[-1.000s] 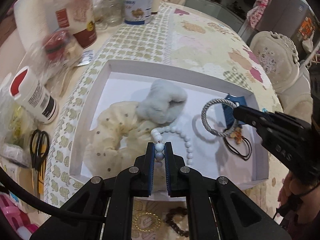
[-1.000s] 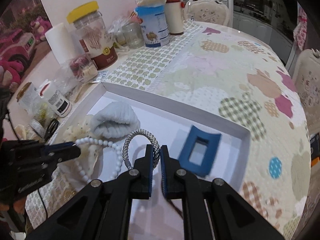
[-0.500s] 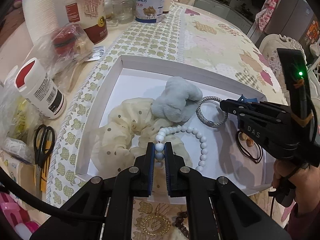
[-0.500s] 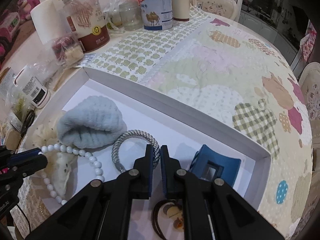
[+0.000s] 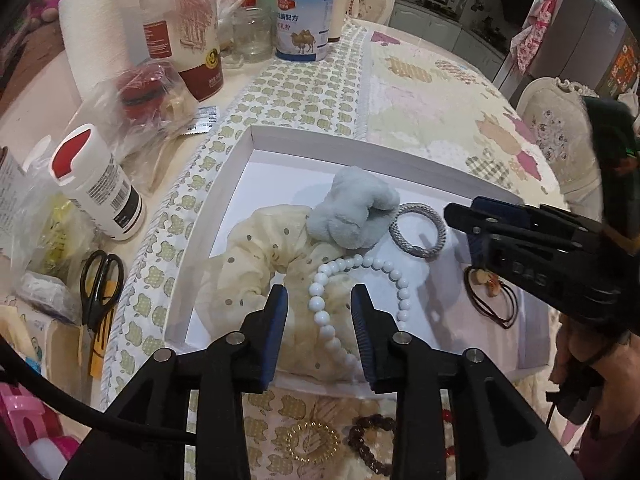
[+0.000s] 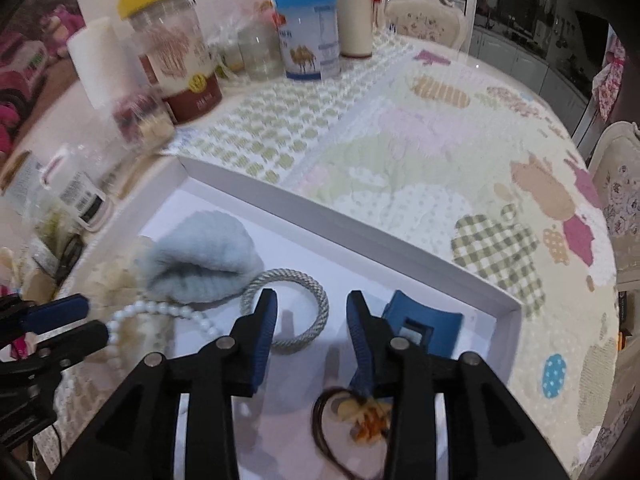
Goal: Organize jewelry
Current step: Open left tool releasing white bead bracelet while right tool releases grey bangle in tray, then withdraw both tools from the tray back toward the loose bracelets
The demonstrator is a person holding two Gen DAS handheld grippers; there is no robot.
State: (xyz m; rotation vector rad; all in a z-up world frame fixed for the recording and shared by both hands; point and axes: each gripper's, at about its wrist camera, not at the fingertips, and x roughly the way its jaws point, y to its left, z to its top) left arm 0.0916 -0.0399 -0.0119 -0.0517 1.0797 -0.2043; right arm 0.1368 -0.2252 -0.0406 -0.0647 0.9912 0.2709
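A white shallow box [image 5: 304, 138] [image 6: 360, 236] lies on the patterned tablecloth. In it are a cream dotted scrunchie [image 5: 256, 256], a pale blue fluffy scrunchie [image 5: 356, 208] [image 6: 204, 264], a white bead bracelet [image 5: 320, 304] [image 6: 160, 314], a silver braided hair tie [image 5: 418, 230] [image 6: 312, 300], a blue hair claw [image 6: 424, 328] and a brown cord tie with a charm [image 5: 492, 292] [image 6: 360, 420]. My left gripper [image 5: 320, 312] is open over the bead bracelet. My right gripper [image 6: 312, 320] is open just above the silver tie.
Jars, a blue tin [image 5: 304, 20], a paper roll, a white bottle [image 5: 96, 188] and scissors [image 5: 100, 284] crowd the left of the box. A gold coil tie [image 5: 314, 440] and a dark bead bracelet [image 5: 368, 444] lie on the cloth in front of the box.
Both grippers have opened. The left let go of the white bead bracelet and the right let go of the silver hair tie; both now lie in the box.
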